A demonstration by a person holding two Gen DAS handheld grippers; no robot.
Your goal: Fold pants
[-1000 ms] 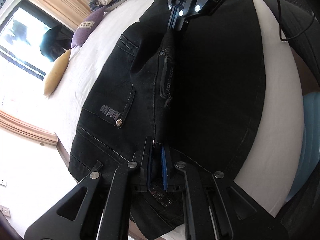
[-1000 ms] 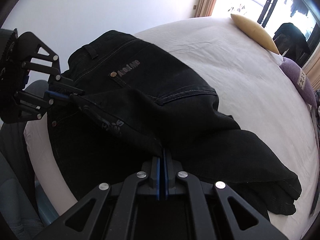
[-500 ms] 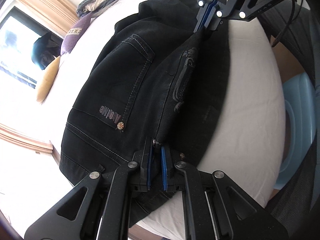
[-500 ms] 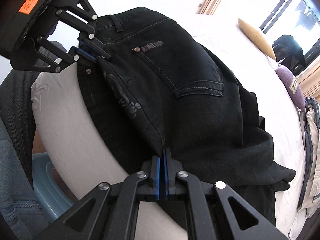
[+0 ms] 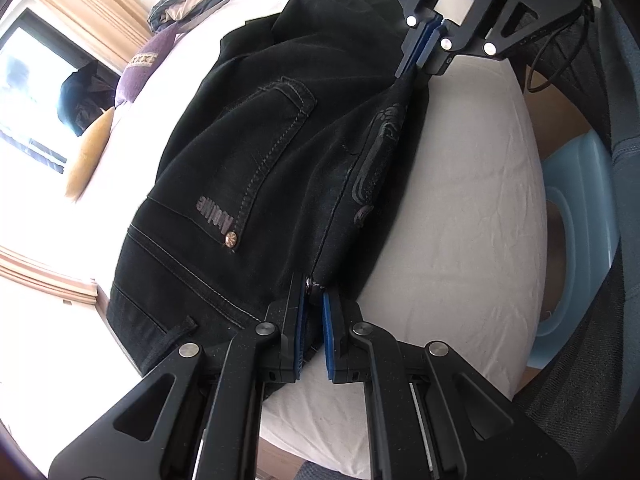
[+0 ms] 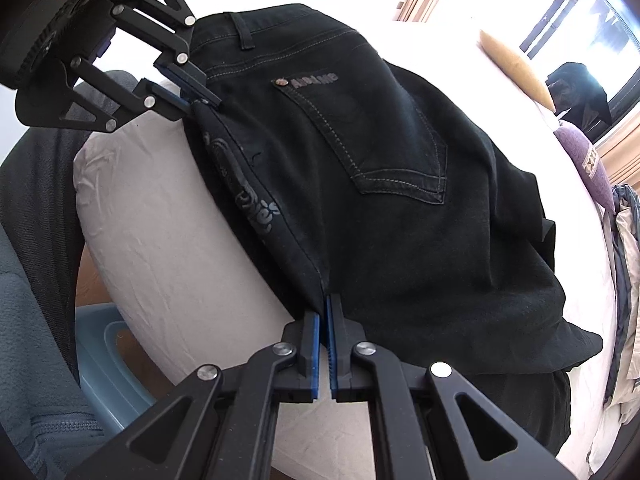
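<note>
Both hold the black pants [image 5: 260, 168] taut along one seam edge above the bed [image 5: 460, 200]: the left hand-held gripper [image 5: 314, 292] clenched at the waistband, the right hand-held gripper [image 6: 324, 312] clenched lower down. Uneven lowering would likely wrinkle the fold; thin denim could slip free.

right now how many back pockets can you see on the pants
1. A stitched back pocket faces up on the black pants, with the rivet at its corner near the waistband. A second may be hidden under the fold.
</note>
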